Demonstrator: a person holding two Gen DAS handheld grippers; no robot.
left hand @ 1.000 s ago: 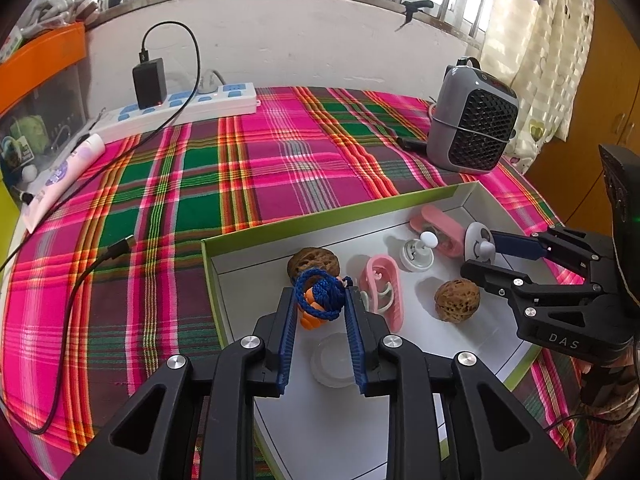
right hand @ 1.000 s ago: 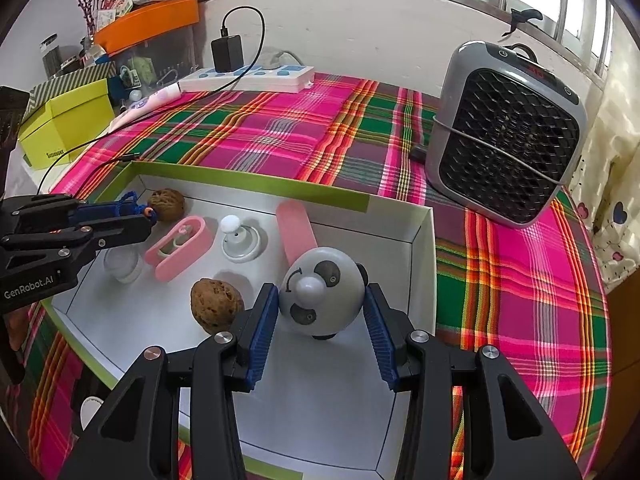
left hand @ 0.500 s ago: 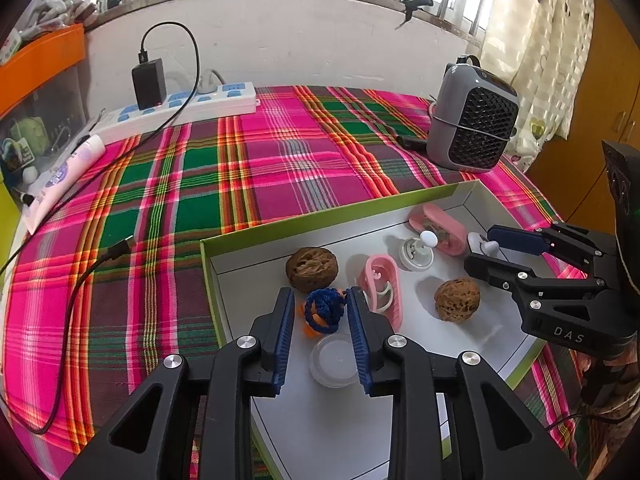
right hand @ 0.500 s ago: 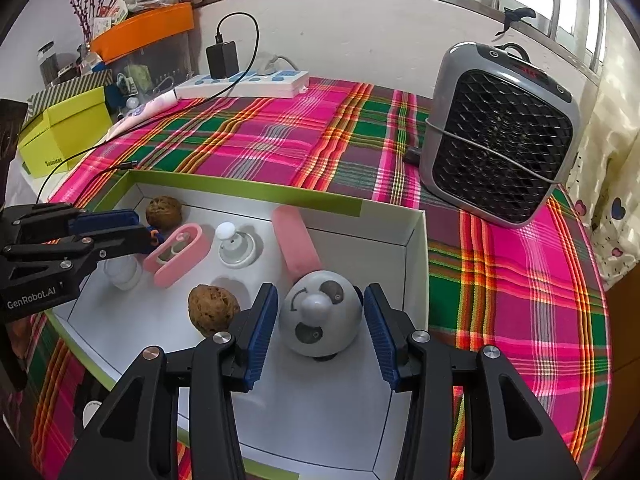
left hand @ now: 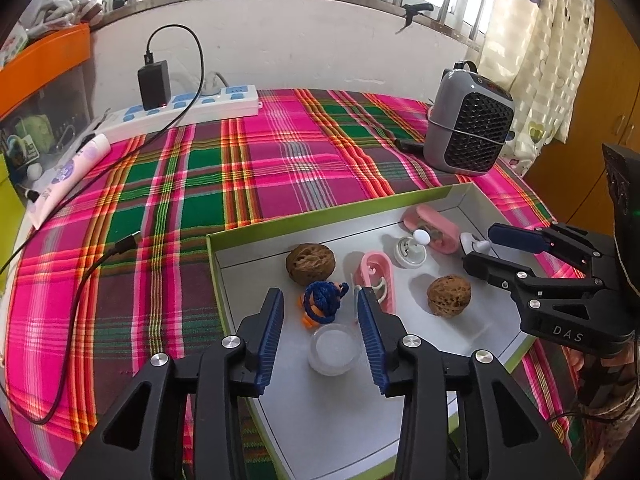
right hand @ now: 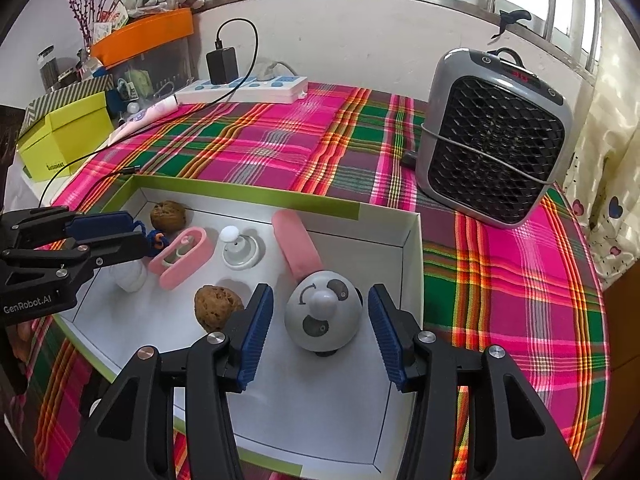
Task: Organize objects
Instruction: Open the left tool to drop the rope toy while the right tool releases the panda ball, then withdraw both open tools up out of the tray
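Plaid tablecloth [left hand: 280, 168] covers the table. On it sits a shallow white box with a green rim [left hand: 320, 224], open side up. Grey fan heater [right hand: 496, 136] stands beyond the box's far right corner, on the cloth; white power strip [left hand: 188, 108] with a black charger plugged in runs along the back wall.

Left gripper [left hand: 320, 320]: jaws have just been opening, now released. The blue-and-orange knotted cord toy [left hand: 322, 304] lies on the box floor between the blue pads, clear gap on both sides. A round translucent lid [left hand: 334, 350] lies just in front of it, also between the fingers.

Right gripper [right hand: 320, 320]: jaws have just been opening too, released. The grey panda-face ball [right hand: 324, 316] rests on the box floor between them, pads not touching it, near the box's right wall.

Rest of the box contents: pink capsule case [right hand: 296, 244] just behind the ball, open pink oval case [left hand: 378, 280] mid-box, small white knob-topped base [right hand: 242, 250] between the two, one walnut [left hand: 310, 264] at the far left, second walnut [right hand: 218, 308] just beside the right gripper's left finger.
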